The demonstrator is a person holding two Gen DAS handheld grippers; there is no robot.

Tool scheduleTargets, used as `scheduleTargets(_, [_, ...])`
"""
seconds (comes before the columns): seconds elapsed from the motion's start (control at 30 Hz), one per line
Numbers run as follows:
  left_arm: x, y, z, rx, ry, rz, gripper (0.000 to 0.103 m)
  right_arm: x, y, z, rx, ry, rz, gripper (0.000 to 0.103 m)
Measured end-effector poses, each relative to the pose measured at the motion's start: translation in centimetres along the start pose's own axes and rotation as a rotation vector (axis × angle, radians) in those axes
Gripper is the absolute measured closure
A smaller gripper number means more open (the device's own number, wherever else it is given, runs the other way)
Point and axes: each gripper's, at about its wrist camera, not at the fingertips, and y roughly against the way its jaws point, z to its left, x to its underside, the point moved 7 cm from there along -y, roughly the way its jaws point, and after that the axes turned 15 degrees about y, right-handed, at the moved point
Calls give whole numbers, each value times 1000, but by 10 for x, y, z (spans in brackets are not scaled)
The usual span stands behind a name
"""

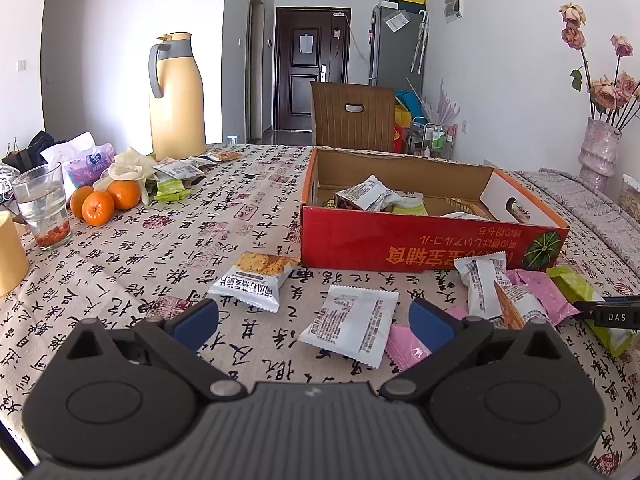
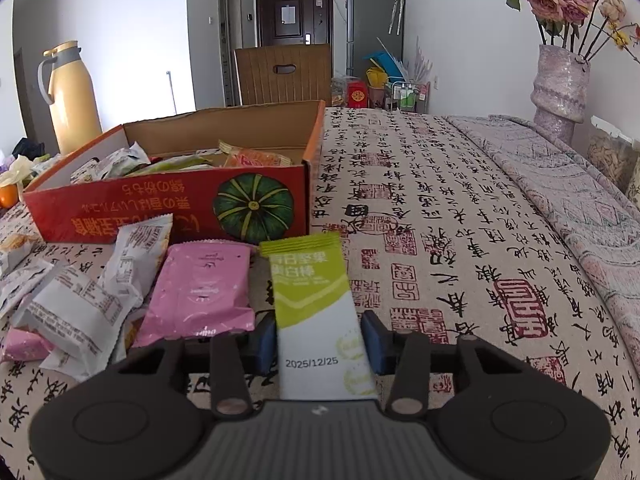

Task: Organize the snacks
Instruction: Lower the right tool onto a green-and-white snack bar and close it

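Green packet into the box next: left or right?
Right. Its gripper already straddles the green packet, jaws close on both sides, the box just ahead. The left gripper is open and empty over a white packet.

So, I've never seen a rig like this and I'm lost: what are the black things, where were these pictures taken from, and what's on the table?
A person holds a two-fingered gripper in each hand, and a camera on each looks forward along its fingers. The left camera's view shows the left gripper open above loose snack packets on the patterned tablecloth, in front of a red box that holds more snacks. The right camera's view shows the right gripper closed on a green packet.
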Motion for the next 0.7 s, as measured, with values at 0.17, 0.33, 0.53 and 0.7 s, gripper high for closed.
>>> scheduleTargets(0.17, [2,-1,-1,0,-4,9,0,-1,2,5,11,20,-4,67])
scheduleTargets(0.33, [3,-2,-5,7,-14,13,0,-1,6,4,8,-7,-22,69])
scheduleTargets(0.53, [5,-5,-8,11,-22,27,0,-2,16,3,22,-50,-67,69])
scheduleTargets(0.7, [1,-14,-4,-10,-29,33,0,-5,26,3,24,-92,-107,69])
